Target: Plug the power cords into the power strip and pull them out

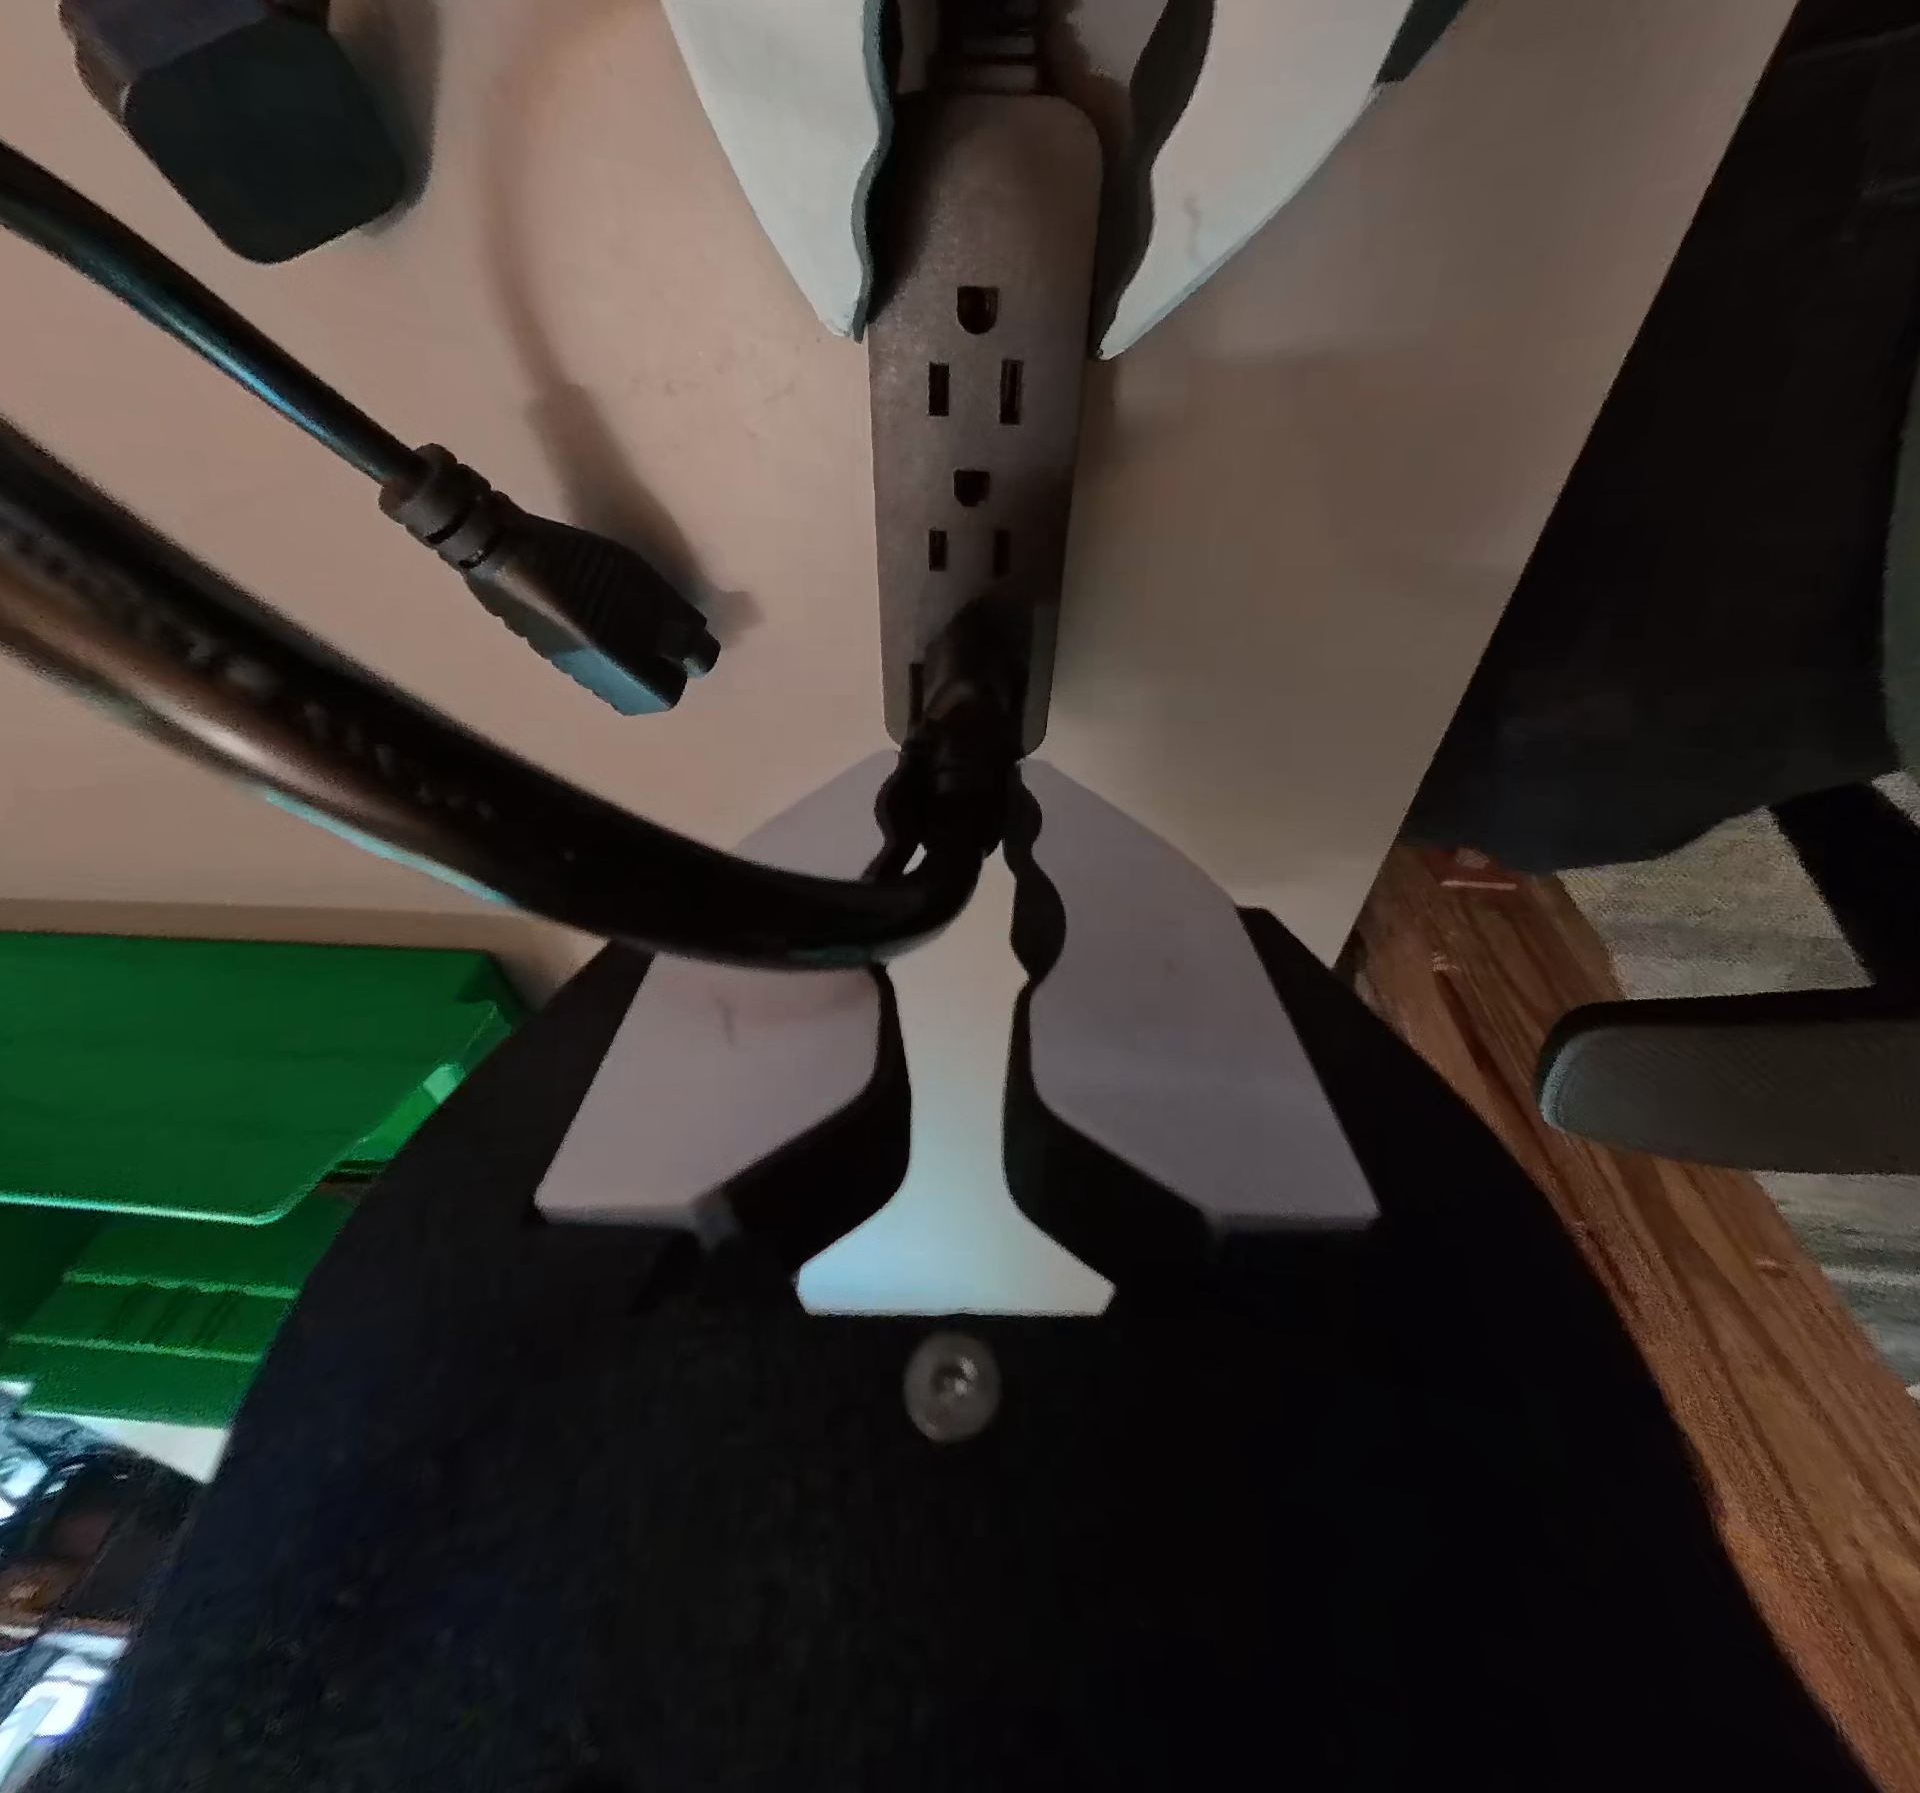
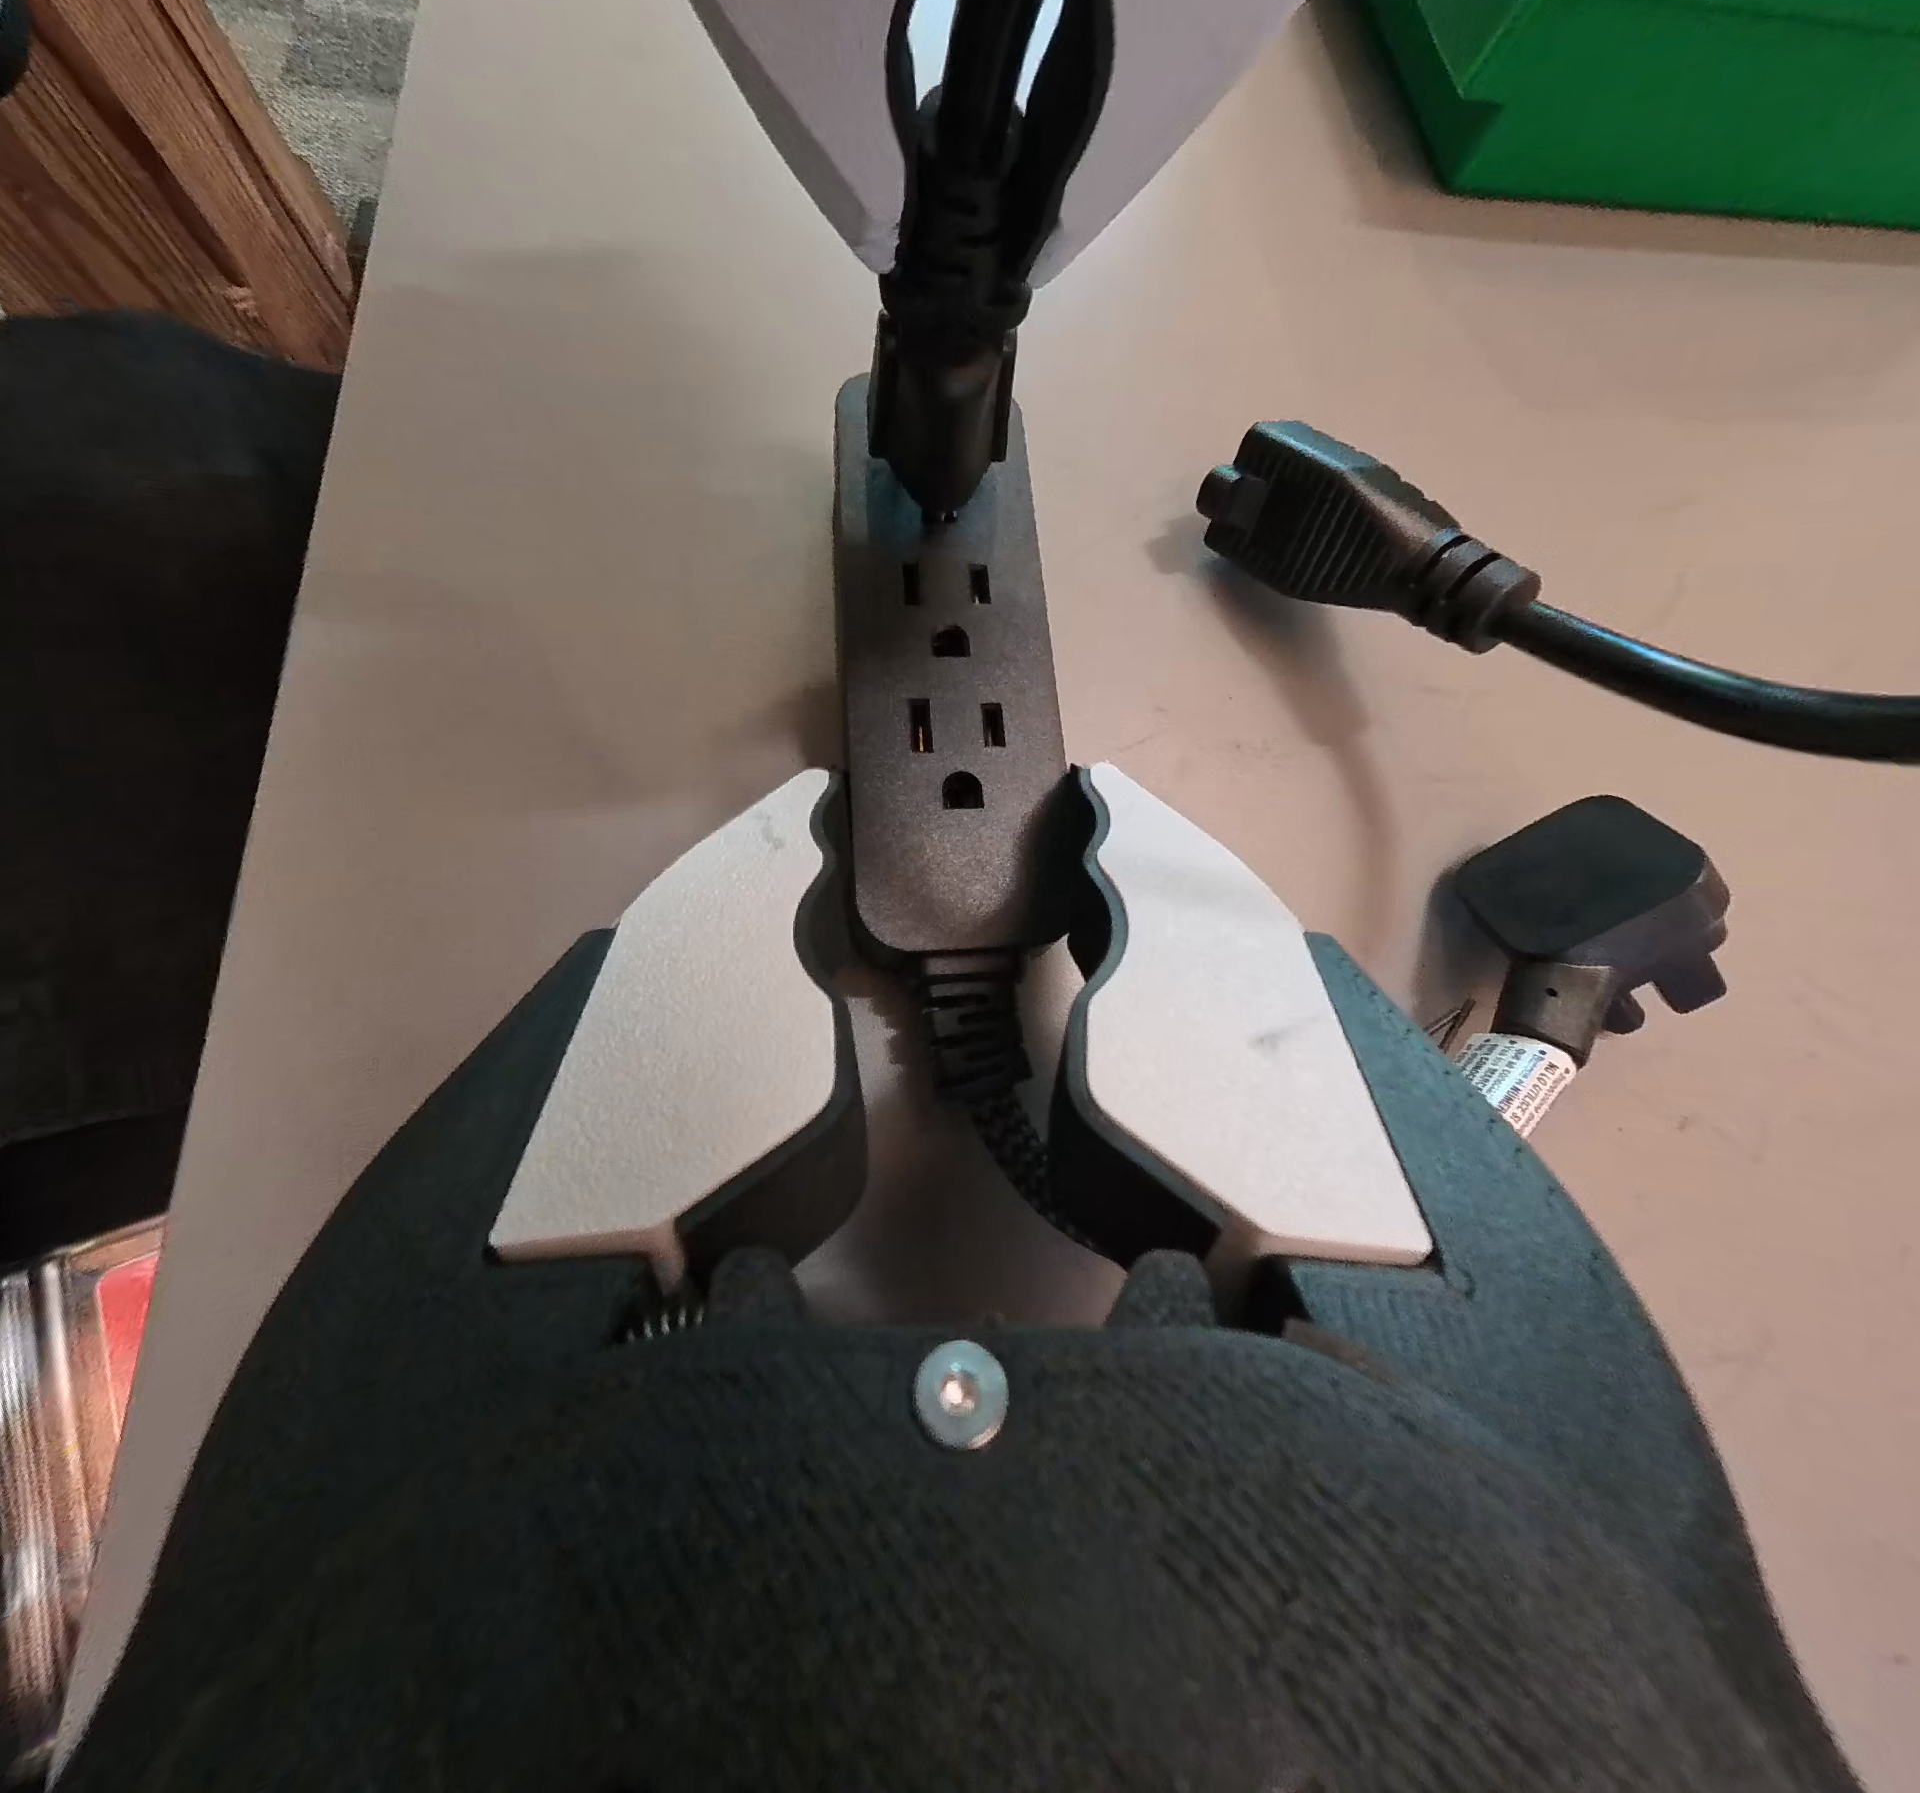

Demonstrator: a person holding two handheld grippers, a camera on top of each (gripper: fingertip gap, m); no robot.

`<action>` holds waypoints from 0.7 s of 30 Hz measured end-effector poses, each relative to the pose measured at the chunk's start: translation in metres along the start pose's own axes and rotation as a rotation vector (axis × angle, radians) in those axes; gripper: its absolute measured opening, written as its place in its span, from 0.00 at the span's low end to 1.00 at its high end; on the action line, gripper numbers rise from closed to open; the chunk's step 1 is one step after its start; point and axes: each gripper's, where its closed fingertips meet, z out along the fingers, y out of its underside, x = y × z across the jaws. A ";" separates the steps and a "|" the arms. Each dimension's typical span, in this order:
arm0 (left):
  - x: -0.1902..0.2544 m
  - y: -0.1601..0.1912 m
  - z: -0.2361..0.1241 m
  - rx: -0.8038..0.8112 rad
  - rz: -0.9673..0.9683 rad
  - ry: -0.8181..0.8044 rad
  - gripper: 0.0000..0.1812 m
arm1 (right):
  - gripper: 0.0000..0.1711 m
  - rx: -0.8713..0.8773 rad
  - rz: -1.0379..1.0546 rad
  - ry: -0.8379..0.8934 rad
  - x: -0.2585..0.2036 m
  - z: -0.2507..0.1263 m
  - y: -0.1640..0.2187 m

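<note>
Your right gripper (image 2: 956, 902) is clamped across the cord end of the power strip (image 2: 951, 735), one finger pressed to each long side, pinning the strip flat on the beige table (image 2: 623, 496); its braided cord (image 2: 997, 1120) runs back between your fingers toward the camera. Straight ahead of that gripper, at the far end of the strip, your left gripper (image 2: 951, 268) comes in from the opposite side with its fingers closed tight on a black plug (image 2: 940, 413). The plug sits tilted over the last outlet with its prongs at the holes, and you cannot tell how deep they sit. In the left wrist view the same plug (image 1: 966, 683) is right at your left gripper's (image 1: 961, 798) fingertips, its thick cable (image 1: 416, 767) looping off to the left of the tool. The two outlets between your grippers are bare. To the right of your right gripper lie a loose black cord connector (image 2: 1330, 528) and, nearer you, the strip's own flat wall plug (image 2: 1590, 902), both well apart from the strip. A green bin (image 2: 1662, 39) stands far ahead on the right, near the table's back edge.
</note>
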 end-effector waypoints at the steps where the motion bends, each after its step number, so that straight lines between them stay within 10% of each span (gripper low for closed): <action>1: 0.000 0.000 0.000 0.006 -0.017 0.010 0.08 | 0.24 0.000 0.003 -0.003 0.000 0.000 0.000; 21: -0.004 0.005 0.001 0.025 -0.075 0.005 0.08 | 0.24 -0.003 -0.012 0.030 0.001 0.004 -0.002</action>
